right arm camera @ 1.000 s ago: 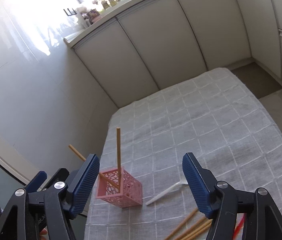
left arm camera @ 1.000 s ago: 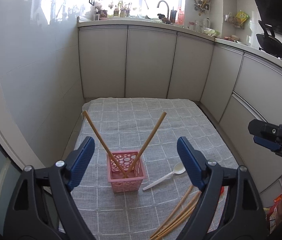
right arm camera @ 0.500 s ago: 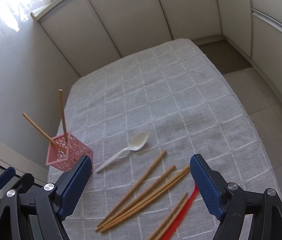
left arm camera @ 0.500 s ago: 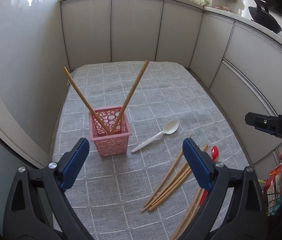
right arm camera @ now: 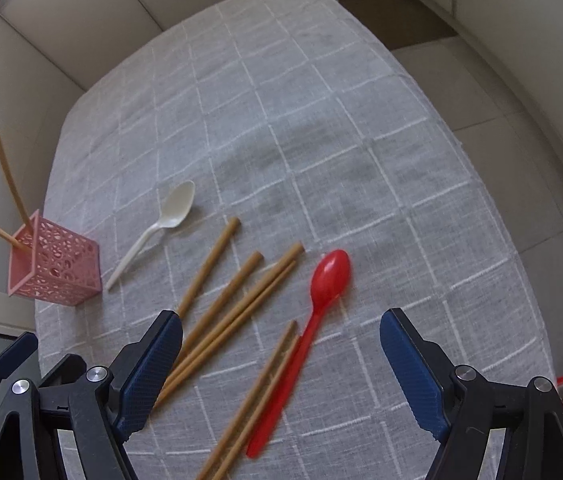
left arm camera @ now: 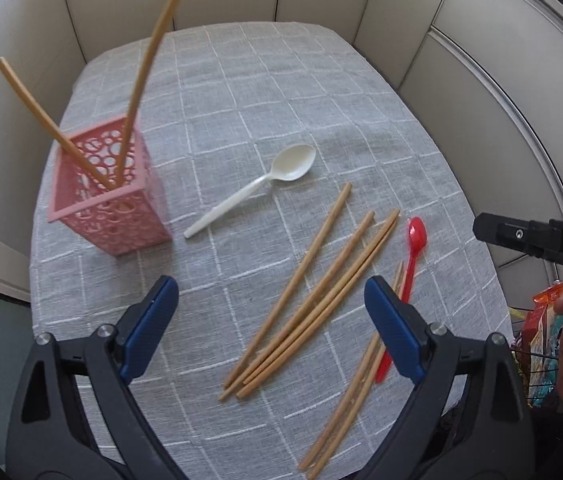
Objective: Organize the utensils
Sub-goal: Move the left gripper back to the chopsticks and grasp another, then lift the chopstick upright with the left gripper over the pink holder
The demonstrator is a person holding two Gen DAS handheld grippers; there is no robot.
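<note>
Below, smooth wooden chopsticks and a glossy red plastic spoon lie on woven grey checked cloth, between both wide-open, empty grippers: left gripper, right gripper. Perforated pink basket stands leftward.

There is one pink basket on the gray cloth. Two chopsticks stand in the basket. Four chopsticks lie together in a bunch on the cloth. Two more chopsticks lie by the red spoon. That makes eight chopsticks in all. There are two spoons: one white spoon and one red spoon. There are two grippers, the left gripper and the right gripper.
</note>
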